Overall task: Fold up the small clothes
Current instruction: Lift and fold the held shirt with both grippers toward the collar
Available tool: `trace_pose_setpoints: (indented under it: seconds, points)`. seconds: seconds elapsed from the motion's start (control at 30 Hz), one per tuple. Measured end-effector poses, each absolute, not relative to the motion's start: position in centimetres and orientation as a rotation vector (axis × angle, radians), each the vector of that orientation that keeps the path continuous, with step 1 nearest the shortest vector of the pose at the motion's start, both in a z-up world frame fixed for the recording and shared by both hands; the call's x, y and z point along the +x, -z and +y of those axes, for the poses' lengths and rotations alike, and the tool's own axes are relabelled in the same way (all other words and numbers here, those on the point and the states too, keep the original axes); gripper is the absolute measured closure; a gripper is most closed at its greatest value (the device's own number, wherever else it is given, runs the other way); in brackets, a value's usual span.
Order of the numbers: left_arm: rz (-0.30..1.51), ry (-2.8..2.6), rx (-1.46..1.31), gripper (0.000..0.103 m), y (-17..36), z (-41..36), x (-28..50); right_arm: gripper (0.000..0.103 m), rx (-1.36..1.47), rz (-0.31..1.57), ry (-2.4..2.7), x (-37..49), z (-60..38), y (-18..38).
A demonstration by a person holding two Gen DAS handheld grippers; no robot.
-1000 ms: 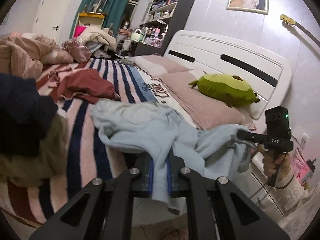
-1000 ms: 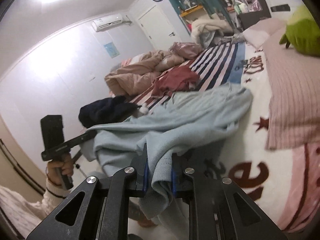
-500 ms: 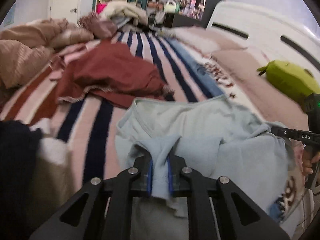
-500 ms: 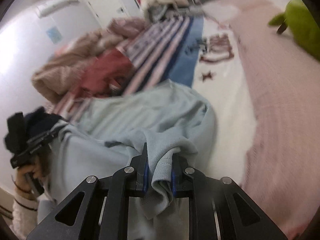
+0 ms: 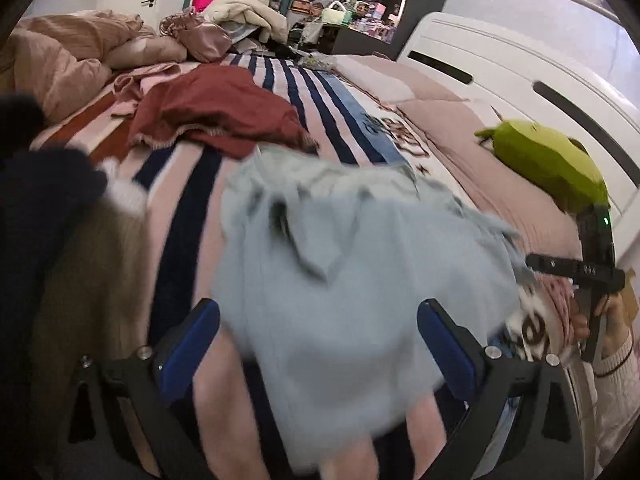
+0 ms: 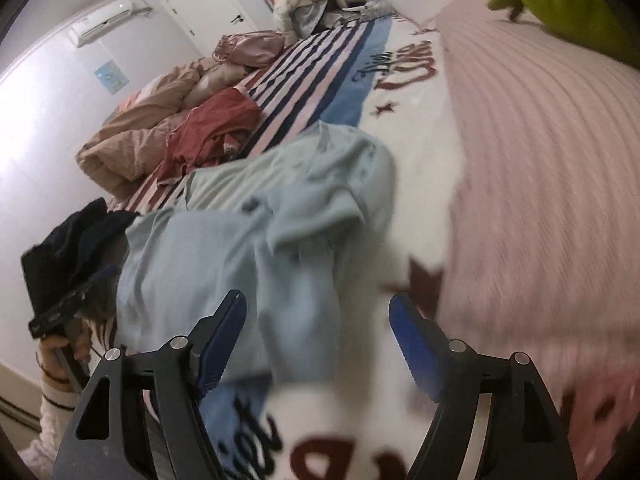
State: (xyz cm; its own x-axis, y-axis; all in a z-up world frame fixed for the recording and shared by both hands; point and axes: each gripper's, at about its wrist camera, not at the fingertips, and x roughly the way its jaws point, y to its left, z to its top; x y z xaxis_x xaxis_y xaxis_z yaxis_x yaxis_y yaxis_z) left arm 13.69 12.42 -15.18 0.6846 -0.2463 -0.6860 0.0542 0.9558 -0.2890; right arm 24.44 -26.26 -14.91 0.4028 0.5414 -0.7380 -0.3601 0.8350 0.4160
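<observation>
1. We see the light blue garment [image 5: 352,280] lying in a rumpled heap on the bed [image 5: 320,92], near its front edge, with part of it draping toward the edge just in front of us.
2. Our left hand-held gripper [image 5: 318,340] stands released, its blue pads [image 5: 188,344] spread wide on either side of the cloth and gripping nothing.
3. Our right hand-held gripper [image 6: 318,340] is likewise released, jaws wide apart, with the garment's near corner just ahead and to its left over the printed bedspread [image 6: 416,184].
4. We judge the garment is laid down but not flat: folds and a loose flap bunch up across its middle, so folding has not properly begun.
5. Risk: if we fold from this state, the creases get locked in and the result comes out lumpy; the cause is skipping a smoothing pull.
6. Risk: the draped part could drag the rest off the bed, since soft knit slides easily under its own weight.
7. Risk: a blind pinch may catch two layers or the bedspread beneath, because both views are motion-blurred and edges are hard to read.
8. The red garment [image 5: 212,116] and dark clothes [image 5: 36,200] lie near, apart from ours; a wide sweep could tangle them.
</observation>
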Motion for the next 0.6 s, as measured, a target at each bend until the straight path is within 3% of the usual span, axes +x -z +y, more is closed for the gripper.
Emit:
trace_pose_setpoints:
  seconds: [0.03,0.1,0.17,0.2,0.23,0.27,0.3,0.43,0.47,0.6]
  points:
    - [0.809,0.176,-0.260,0.005,15.7,12.1,12.9,0.033,0.193,1.011,-0.577,23.6,-26.3,15.2]
    - [0.829,0.196,-0.297,0.011,16.7,11.7,12.0,0.045,0.157,1.017,-0.582,22.5,-25.9,16.0]
    - [0.853,0.226,-0.364,0.035,17.7,11.5,11.6,0.073,0.147,1.012,-0.578,21.8,-25.3,16.4]
    - [0.868,0.225,-0.370,0.041,18.1,11.2,11.6,0.078,0.159,1.004,-0.578,21.7,-25.2,16.4]
    - [0.871,0.208,-0.348,0.061,18.1,10.9,11.6,0.089,0.169,0.986,-0.582,21.5,-25.0,16.2]
    - [0.872,0.182,-0.312,0.088,17.8,10.6,11.5,0.092,0.159,0.973,-0.573,21.5,-24.7,15.9]
    - [0.867,0.163,-0.295,0.100,17.5,10.5,11.5,0.092,0.139,0.952,-0.559,21.4,-24.5,15.4]
    - [0.750,0.184,-0.374,0.101,13.7,11.5,10.9,0.095,0.074,0.861,-0.542,20.8,-23.8,13.1]
    - [0.727,0.183,-0.353,0.101,12.5,11.5,11.1,0.103,0.067,0.842,-0.556,20.9,-23.6,12.4]
    - [0.671,0.185,-0.352,0.101,9.7,12.1,13.9,0.103,0.091,0.836,-0.580,23.5,-22.9,10.8]
